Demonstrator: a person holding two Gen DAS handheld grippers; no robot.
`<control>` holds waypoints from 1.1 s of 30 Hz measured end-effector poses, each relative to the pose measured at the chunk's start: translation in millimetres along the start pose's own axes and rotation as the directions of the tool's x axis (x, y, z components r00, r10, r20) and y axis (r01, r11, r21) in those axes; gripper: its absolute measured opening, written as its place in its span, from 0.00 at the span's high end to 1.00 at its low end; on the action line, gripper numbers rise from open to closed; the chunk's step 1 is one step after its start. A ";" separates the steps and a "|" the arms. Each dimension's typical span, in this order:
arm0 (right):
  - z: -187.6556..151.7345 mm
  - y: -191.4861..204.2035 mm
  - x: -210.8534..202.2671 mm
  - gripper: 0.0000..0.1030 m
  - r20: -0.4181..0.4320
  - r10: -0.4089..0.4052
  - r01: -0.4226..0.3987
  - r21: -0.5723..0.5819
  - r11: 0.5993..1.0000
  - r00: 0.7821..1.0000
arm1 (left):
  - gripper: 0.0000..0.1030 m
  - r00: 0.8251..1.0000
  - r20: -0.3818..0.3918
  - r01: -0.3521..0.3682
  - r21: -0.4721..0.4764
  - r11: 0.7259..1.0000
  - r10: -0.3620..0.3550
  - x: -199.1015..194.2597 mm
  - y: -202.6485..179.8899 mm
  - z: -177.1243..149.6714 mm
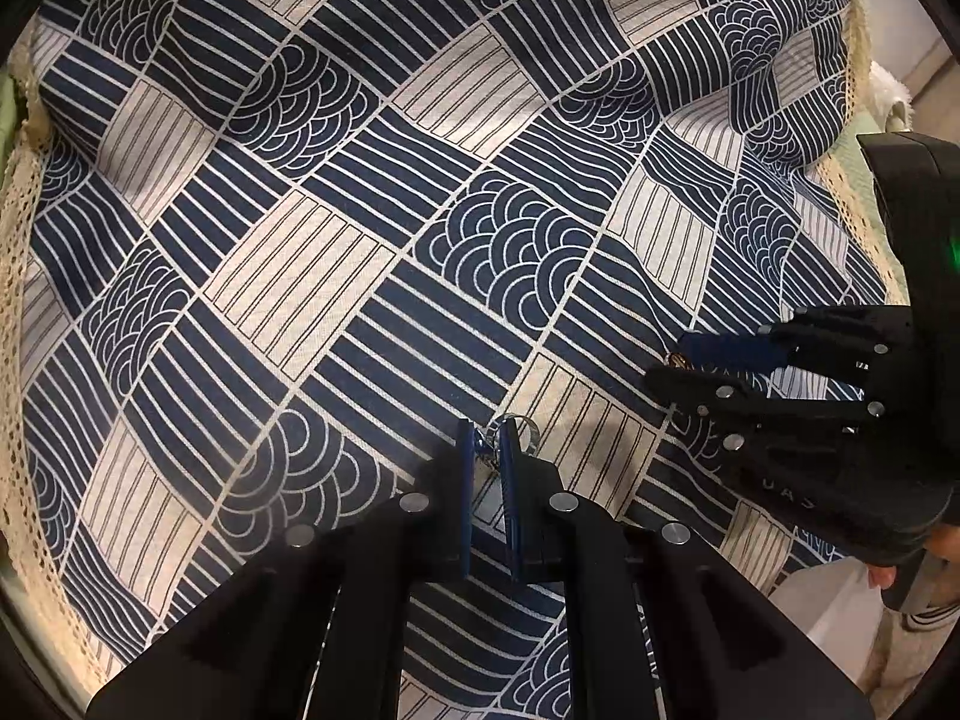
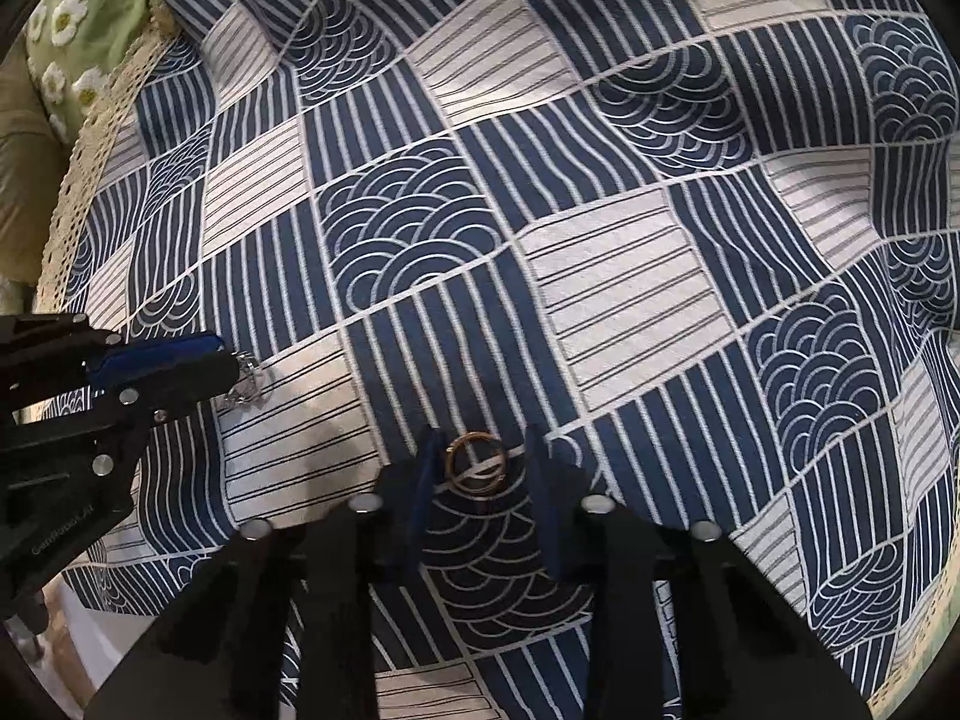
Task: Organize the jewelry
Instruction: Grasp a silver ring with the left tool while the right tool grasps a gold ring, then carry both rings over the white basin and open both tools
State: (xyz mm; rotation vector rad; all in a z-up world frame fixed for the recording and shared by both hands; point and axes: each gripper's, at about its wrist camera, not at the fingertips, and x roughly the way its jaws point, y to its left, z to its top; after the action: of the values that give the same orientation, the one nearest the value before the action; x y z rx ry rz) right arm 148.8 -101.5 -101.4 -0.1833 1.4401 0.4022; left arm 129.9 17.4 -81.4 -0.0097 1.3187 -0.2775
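Right gripper (image 2: pixel 483 471), pointing down at the patterned cloth (image 2: pixel 600 276), jaws apart: the gold ring (image 2: pixel 477 463) lies flat between the fingertips, unpinched. Left gripper (image 1: pixel 487 450), off to its left, is clamped on a silver ring (image 1: pixel 510 429).

We see the gold ring (image 2: pixel 478 463) lying on the patterned cloth (image 2: pixel 600 276), between the right gripper (image 2: pixel 486 468) fingers. Far left, the left gripper (image 2: pixel 231 363) meets a silver ring (image 2: pixel 247 381), seemingly just above the cloth.
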 end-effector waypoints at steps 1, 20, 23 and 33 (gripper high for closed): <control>-0.5 0.4 -0.4 0.79 0.000 -0.003 0.003 -0.002 1.000 1.000 | 0.92 1.000 0.001 0.000 0.000 1.000 0.000 0.9 -0.8 0.8; -130.6 11.5 -155.1 0.79 0.298 0.150 -0.128 -0.090 0.988 0.943 | 0.92 0.956 0.241 0.121 0.191 0.974 -0.166 -141.7 -68.4 -92.1; -159.1 18.4 -140.7 0.79 0.260 0.132 -0.108 -0.105 0.989 0.956 | 0.92 0.966 0.183 0.139 0.224 0.965 -0.182 -123.3 -82.8 -130.5; -210.7 32.5 -81.5 0.79 0.091 0.101 -0.088 -0.136 0.987 0.991 | 0.92 0.997 0.012 0.066 0.248 0.966 -0.071 -64.1 -89.6 -191.9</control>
State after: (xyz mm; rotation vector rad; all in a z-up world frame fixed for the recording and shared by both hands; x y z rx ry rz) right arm -64.4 -160.4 -45.0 -0.1989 1.3303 0.5773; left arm -85.1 -27.3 -54.5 0.1526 1.2568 -0.4989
